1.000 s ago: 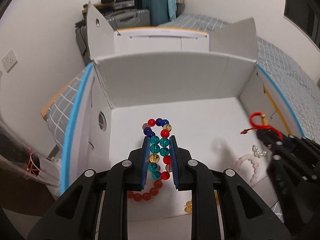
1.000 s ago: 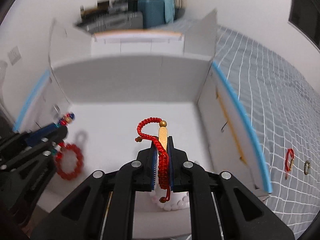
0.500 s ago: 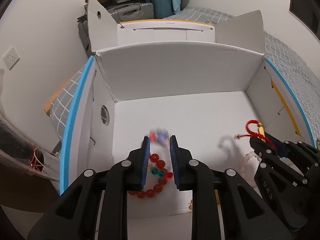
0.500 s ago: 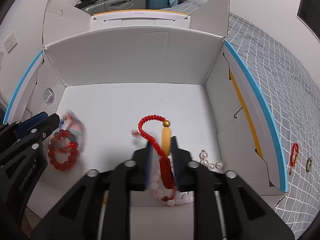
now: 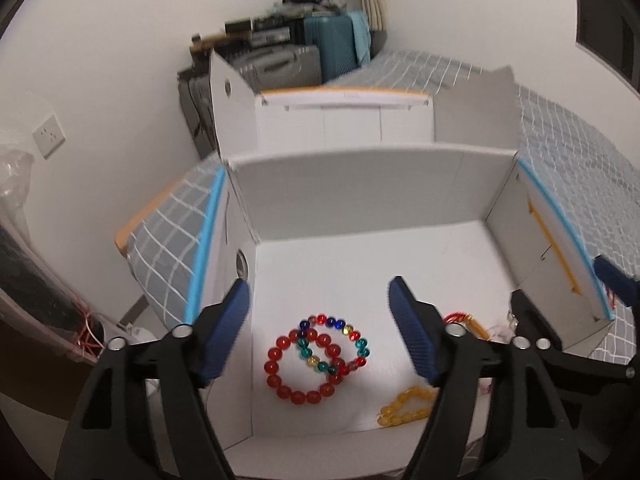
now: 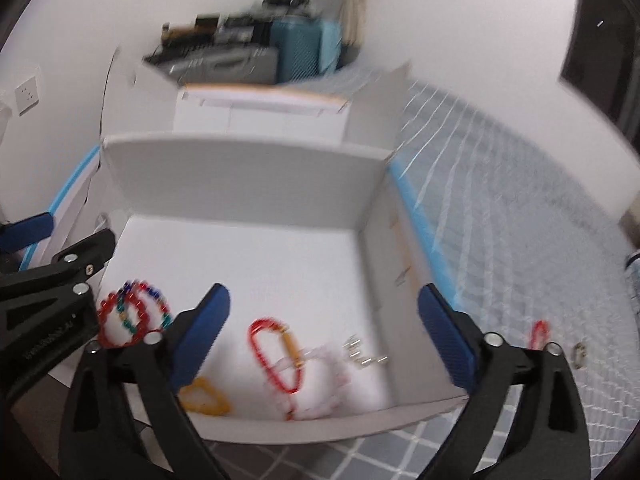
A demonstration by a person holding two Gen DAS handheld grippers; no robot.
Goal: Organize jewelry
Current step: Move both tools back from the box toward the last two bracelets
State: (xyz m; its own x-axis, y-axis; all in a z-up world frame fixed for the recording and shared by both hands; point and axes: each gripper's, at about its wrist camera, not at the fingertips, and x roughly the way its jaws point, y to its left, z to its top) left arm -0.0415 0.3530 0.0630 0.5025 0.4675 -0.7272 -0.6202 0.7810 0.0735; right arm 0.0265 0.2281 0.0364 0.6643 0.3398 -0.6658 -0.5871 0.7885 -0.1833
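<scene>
**Both grippers spread wide over the jewelry box**

While I hold both grippers above the white cardboard box (image 5: 360,196), the left gripper (image 5: 318,328) and right gripper (image 6: 324,332) each have their fingers wide apart, gripping nothing. On the box floor, a multicolored bead bracelet (image 5: 352,334) overlaps a red bead bracelet (image 5: 280,368). Near them lie a yellow bead bracelet (image 5: 404,402) and a red cord bracelet (image 6: 272,356).

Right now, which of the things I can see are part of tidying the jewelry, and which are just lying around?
Part of the job:
- white box
- red bead bracelet
- multicolored bead bracelet
- yellow bead bracelet
- red cord bracelet
- small red bracelet outside on the bedspread
- both open grippers

Just lying about:
- teal suitcase
- wall socket
</scene>
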